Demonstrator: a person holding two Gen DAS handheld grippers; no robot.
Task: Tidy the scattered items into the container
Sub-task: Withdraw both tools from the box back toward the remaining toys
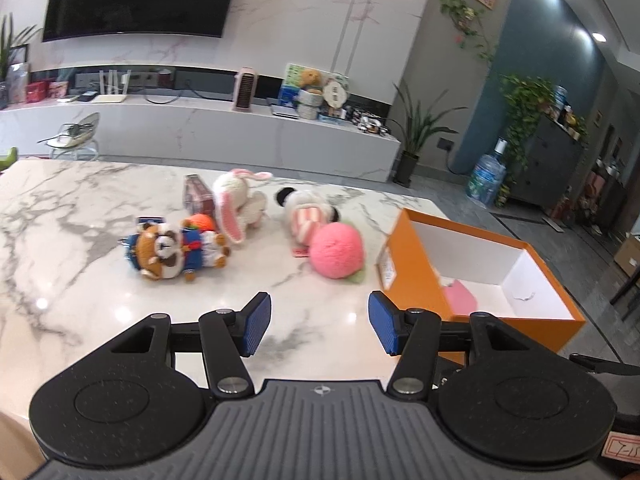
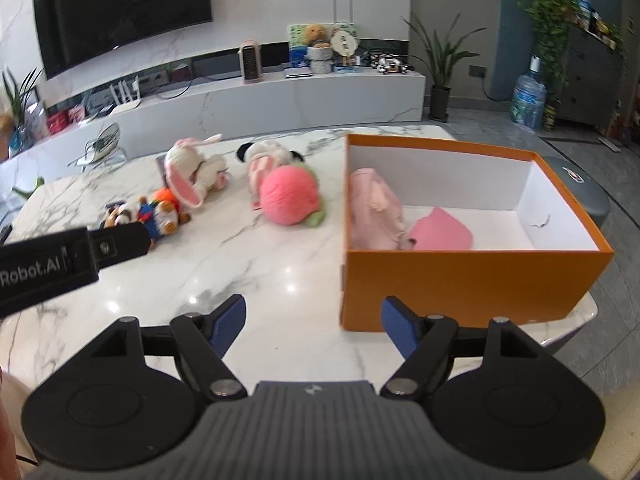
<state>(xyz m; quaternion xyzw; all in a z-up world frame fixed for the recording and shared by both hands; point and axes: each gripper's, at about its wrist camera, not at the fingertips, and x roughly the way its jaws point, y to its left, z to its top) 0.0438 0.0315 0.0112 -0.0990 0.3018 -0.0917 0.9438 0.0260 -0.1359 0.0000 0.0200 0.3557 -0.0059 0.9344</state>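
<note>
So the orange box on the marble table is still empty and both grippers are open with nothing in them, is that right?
Not quite: the orange box is not empty. The right wrist view shows a pink plush item already lying inside it. The rest holds: the box sits on the marble table, and the left gripper and right gripper are both open, holding nothing.

The box point(image 2: 472, 280) is orange outside, white inside; beside it a pink plush ball point(image 2: 286, 196) lies on white, grey-veined marble table point(image 2: 248, 276).
</note>
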